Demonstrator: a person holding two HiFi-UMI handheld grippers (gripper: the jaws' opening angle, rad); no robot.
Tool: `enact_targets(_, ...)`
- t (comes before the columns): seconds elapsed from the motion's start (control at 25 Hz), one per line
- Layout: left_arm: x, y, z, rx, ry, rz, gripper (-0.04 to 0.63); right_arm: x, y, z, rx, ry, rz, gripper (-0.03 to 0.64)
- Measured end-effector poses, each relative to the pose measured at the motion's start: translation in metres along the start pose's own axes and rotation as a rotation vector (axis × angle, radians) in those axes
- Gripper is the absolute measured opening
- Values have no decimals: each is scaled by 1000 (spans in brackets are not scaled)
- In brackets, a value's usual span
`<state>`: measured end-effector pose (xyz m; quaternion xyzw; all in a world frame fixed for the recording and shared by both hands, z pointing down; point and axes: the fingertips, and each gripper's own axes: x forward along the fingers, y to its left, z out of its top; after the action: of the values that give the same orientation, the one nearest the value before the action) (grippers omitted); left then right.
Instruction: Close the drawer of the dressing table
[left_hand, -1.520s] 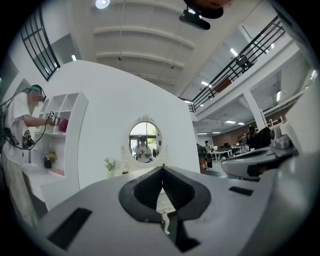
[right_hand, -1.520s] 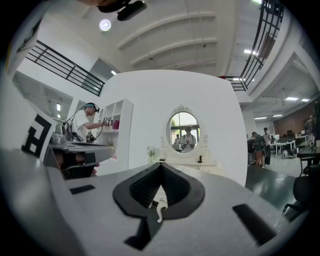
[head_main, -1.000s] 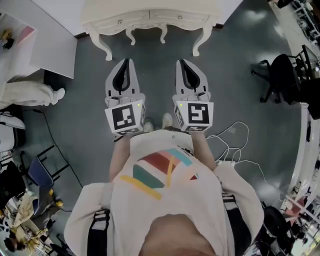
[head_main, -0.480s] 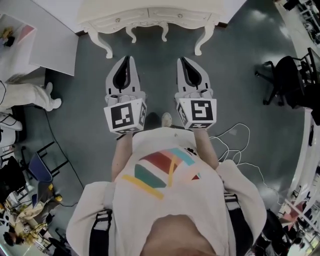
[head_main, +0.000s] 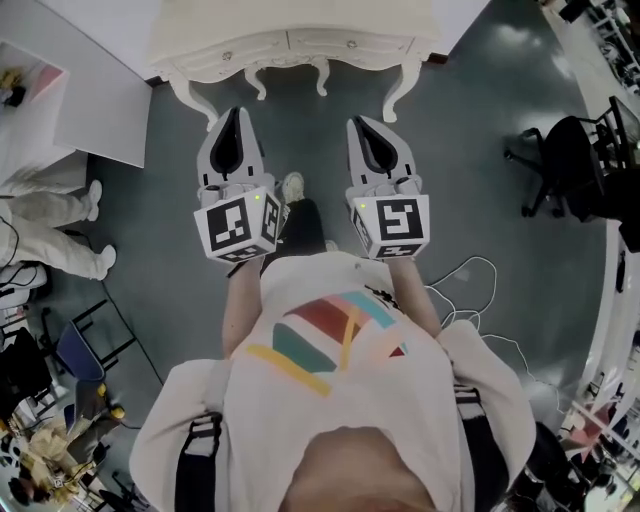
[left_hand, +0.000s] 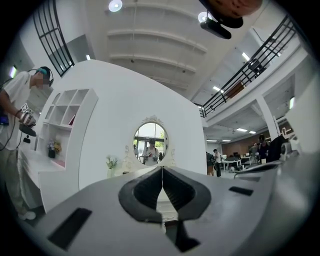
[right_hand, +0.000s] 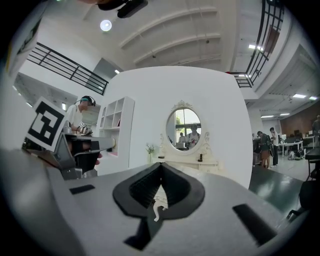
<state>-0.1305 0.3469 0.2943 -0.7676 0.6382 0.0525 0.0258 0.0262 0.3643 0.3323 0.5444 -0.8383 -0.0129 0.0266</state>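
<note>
Standing at the far left of the head view, a person in white (head_main: 45, 215) is beside a white shelf unit (head_main: 75, 95) on the grey floor (head_main: 150, 260). Next comes the left tool (head_main: 235, 112), held out level toward the dressing table (head_main: 290, 25). Its own view shows its jaws pressed together with nothing between them. The cream dressing table stands straight ahead at the top of the head view, near both tool tips but apart from them. Its drawers (head_main: 350, 43) run along the front edge under the tabletop. I cannot tell whether one stands out. Its oval mirror (left_hand: 150, 142) shows above the left tool's closed tips. The right tool (head_main: 358, 122) points the same way, parallel to the left one, its jaws also shut and empty. Further right, white cables (head_main: 470, 290) lie on the floor and a black office chair (head_main: 560, 160) stands well apart.
</note>
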Motion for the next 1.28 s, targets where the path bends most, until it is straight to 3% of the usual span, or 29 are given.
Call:
enact_targets(0.44, 94, 15, -14, -1, -12, -49, 6, 68, -39, -2, -23, -4, -68, 0)
enact_targets(0.56, 121, 20, -18, -43, -9, -69, 6, 94, -44, -3, -29, 2, -68, 0)
enact_targets(0.96, 212, 48, -51, -50, 16, -82, 6, 198, -67, -26, -42, 47, -53, 0)
enact_targets(1.28, 302, 67, -43, -38, -2, -120, 6, 291, -89, -5, -58, 25, -46, 0)
